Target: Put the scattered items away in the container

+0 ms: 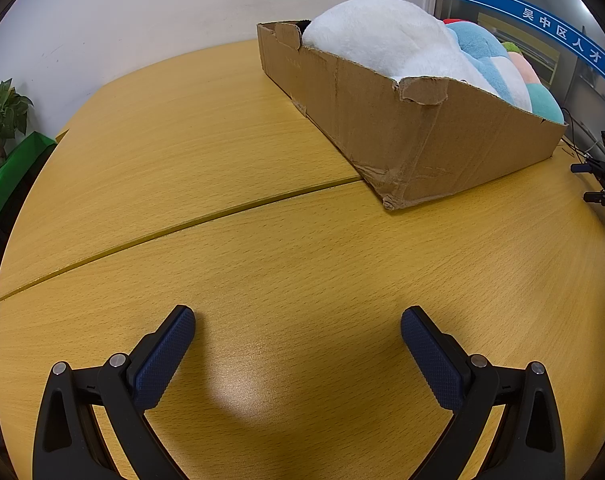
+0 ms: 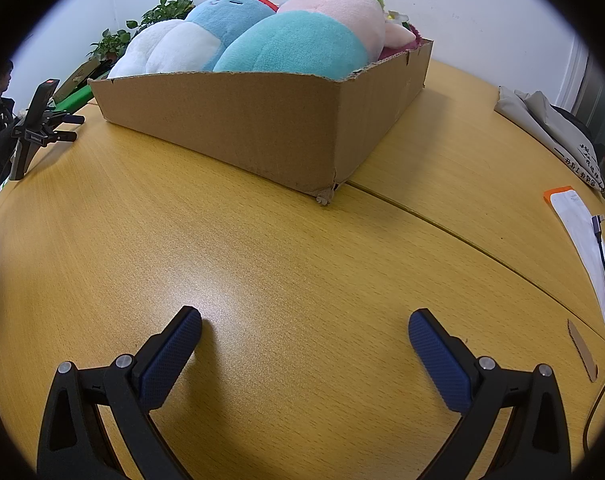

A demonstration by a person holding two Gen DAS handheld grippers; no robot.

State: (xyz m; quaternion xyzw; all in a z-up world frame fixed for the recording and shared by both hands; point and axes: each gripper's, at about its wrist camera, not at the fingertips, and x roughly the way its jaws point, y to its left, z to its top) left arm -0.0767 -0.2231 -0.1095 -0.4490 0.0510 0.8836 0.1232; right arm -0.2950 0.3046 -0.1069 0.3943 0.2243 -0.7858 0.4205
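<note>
- Two claws hover low over a bare stretch of wooden desk point(image 1: 262, 264), both spread wide and gripping nothing: the left claw point(image 1: 298, 322) and the right claw point(image 2: 305, 326) each show only wood grain between their blue pads.
- The cardboard box point(image 1: 442, 136) stands ahead of both, already heaped with plush toys: a white plush point(image 1: 382, 36) at one end, a turquoise plush point(image 2: 294, 46) and a pink plush point(image 2: 342, 10) at the other.
- From the left claw the box lies ahead and to the right, its long side running away toward the wall; from the right claw it lies ahead, slightly left, with a corner pointing back at the claw.
- No loose toy shows on the desk in either view, so the tidying looks finished or nearly so; neither claw is clearly nearer the box.
- Off to the right claw's side lie a white packet point(image 2: 582, 240) and a cable point(image 2: 604, 264).
</note>
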